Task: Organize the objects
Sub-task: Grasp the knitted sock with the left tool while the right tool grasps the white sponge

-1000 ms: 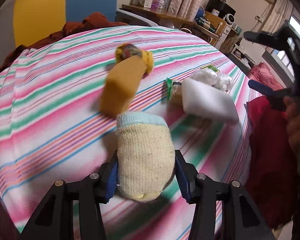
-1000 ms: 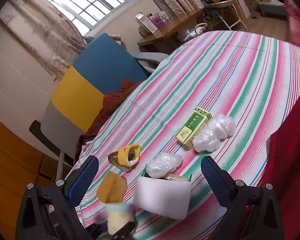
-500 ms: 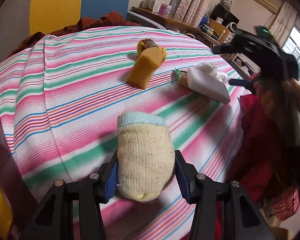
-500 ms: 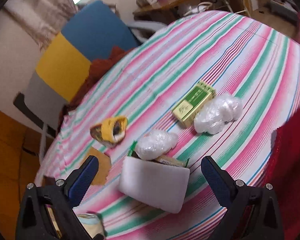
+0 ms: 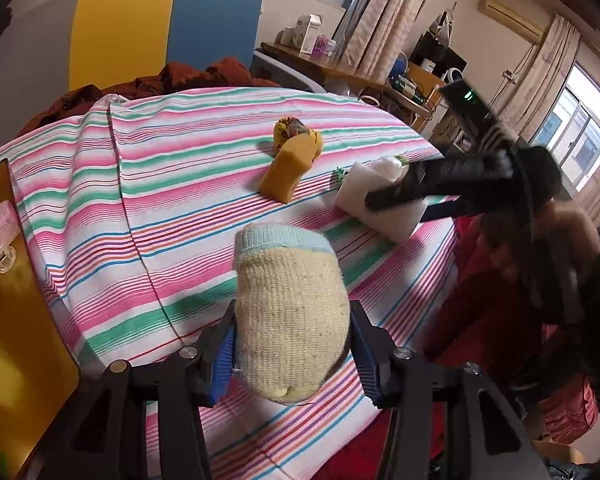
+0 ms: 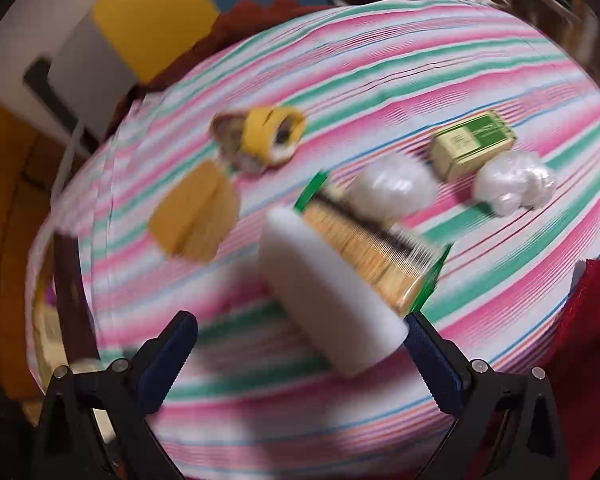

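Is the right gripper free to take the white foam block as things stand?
Probably yes. The right gripper is open and empty, the foam block lies just ahead between its fingers, and nothing covers the near end.

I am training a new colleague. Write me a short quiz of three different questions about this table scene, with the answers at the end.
1. True or false: the left gripper holds a rolled sock.
2. Which thing lies between the open fingers of the right gripper? A) orange sponge B) white foam block C) green carton
3. Fill in: the things lie on a ______ tablecloth.

Key
1. True; its pads press both sides of the sock.
2. B; the fingers are not closed on it.
3. Striped.
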`<state>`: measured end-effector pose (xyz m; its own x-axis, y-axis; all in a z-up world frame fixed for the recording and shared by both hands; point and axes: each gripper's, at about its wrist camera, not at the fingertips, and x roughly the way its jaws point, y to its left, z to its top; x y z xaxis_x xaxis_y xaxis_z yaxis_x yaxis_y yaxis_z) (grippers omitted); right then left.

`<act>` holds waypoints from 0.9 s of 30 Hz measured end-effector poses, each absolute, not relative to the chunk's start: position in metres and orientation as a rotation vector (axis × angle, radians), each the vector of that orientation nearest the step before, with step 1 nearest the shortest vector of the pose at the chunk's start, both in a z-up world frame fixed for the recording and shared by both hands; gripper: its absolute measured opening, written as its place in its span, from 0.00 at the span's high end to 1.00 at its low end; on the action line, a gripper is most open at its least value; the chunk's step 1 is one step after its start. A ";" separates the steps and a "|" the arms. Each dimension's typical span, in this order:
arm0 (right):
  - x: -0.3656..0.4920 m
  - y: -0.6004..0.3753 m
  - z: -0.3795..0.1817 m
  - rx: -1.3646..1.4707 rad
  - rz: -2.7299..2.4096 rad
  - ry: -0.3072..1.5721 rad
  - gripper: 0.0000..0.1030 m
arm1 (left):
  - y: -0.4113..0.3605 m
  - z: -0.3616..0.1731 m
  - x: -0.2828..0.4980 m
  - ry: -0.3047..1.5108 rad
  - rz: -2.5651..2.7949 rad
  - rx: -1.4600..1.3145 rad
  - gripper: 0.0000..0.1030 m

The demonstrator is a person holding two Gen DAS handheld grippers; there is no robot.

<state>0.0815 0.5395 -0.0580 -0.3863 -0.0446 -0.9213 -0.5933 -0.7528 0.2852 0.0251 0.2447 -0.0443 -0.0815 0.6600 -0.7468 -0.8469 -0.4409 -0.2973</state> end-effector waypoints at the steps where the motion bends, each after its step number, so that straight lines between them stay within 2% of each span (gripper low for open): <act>1: 0.079 0.534 -0.060 -1.516 2.192 0.826 0.00 | 0.243 -0.043 0.025 0.251 1.748 -1.046 0.50; 5: 0.069 0.520 -0.064 -1.596 2.174 0.646 0.01 | 0.234 -0.035 0.025 0.227 1.763 -1.029 0.50; 9: 0.065 0.509 -0.065 -1.625 2.201 0.578 0.10 | 0.225 -0.030 0.024 0.202 1.779 -1.026 0.50; 13: 0.073 0.514 -0.063 -1.592 2.197 0.552 0.36 | 0.220 -0.029 0.023 0.191 1.788 -1.026 0.50; 15: 0.077 0.520 -0.059 -1.558 2.206 0.579 0.56 | 0.218 -0.029 0.023 0.185 1.792 -1.026 0.50; 16: 0.079 0.521 -0.057 -1.544 2.210 0.577 0.72 | 0.217 -0.028 0.023 0.183 1.793 -1.026 0.50; 27: 0.082 0.492 -0.032 -1.460 2.337 0.560 0.76 | 0.207 -0.024 0.020 0.153 1.820 -1.021 0.50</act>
